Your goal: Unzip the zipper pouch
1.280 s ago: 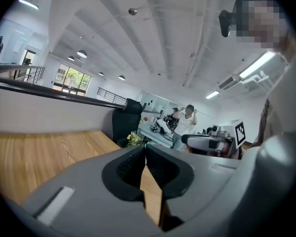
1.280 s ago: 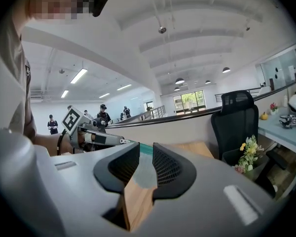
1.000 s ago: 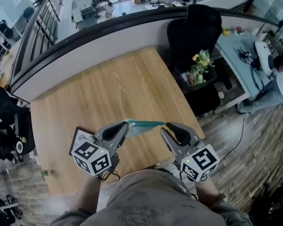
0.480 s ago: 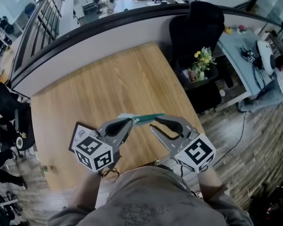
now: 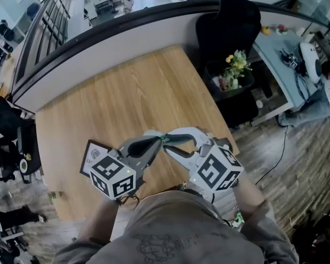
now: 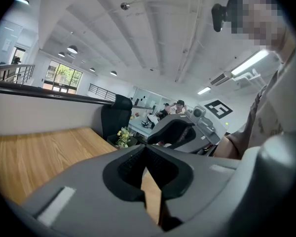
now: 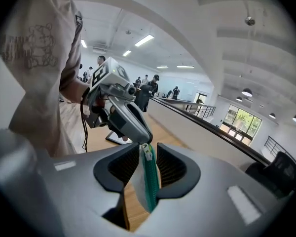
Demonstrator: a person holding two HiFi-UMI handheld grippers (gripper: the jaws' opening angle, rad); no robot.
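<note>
A white zipper pouch with a teal zipper (image 5: 176, 138) hangs above the wooden table (image 5: 126, 92), held between both grippers. My left gripper (image 5: 155, 142) is shut on the pouch's left end; in its own view the jaws (image 6: 147, 147) meet and hide what they pinch. My right gripper (image 5: 166, 142) points left, tip to tip with the left one. In the right gripper view the pouch (image 7: 149, 181) runs lengthwise between the jaws and fills the gap. Its pale zipper pull (image 7: 145, 151) sits at my right gripper's (image 7: 149, 149) tips, just under the left gripper (image 7: 144, 137).
A black-edged white card (image 5: 93, 157) lies on the table left of the left gripper. Past the table's right edge stand a black chair (image 5: 226, 26) and a crate of flowers (image 5: 234, 73). My torso fills the near edge.
My right gripper has travelled left along the pouch and rolled over, so its tips now nearly meet the left gripper's. The left gripper has drifted slightly right and stays shut.
</note>
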